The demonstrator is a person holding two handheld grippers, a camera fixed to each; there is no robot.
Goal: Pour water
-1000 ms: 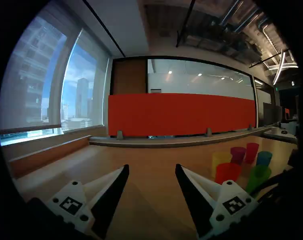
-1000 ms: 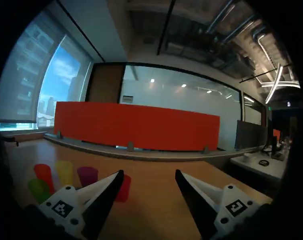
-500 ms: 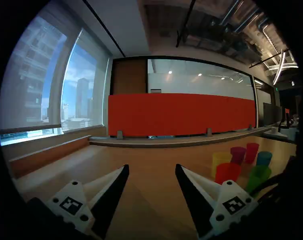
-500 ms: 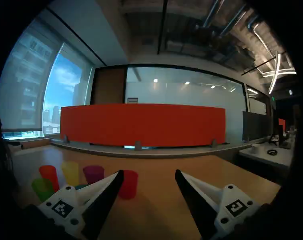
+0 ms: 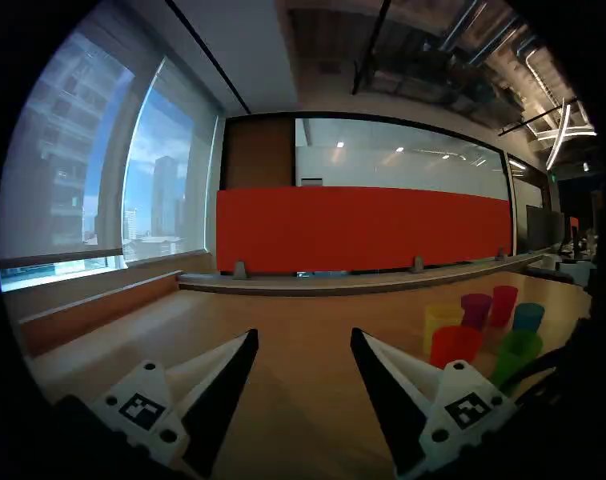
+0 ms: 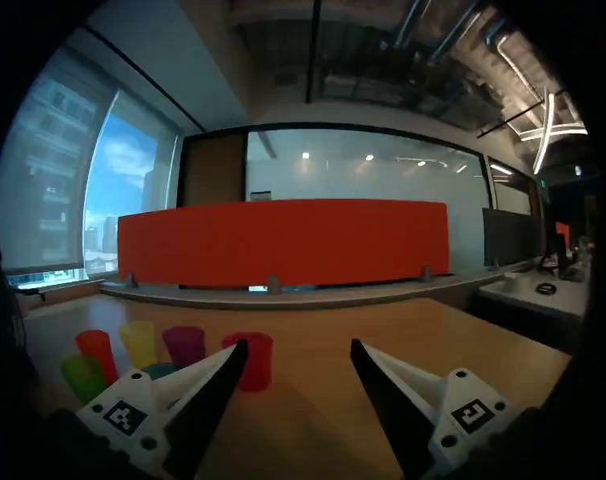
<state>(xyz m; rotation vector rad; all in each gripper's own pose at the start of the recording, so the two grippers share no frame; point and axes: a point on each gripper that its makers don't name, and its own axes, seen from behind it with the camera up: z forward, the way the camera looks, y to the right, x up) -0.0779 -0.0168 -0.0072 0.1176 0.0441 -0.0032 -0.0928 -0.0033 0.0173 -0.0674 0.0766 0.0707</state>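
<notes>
The left gripper (image 5: pixel 303 334) and right gripper (image 6: pixel 298 344) are being held wide open (nothing gripped); among the clustered cups (image 6: pixel 182 346), neighbours could be toppled by a careless grasp.

Left gripper (image 5: pixel 303 352) and right gripper (image 6: pixel 298 360) both level, fingers spread wide apart, nothing between them
</notes>
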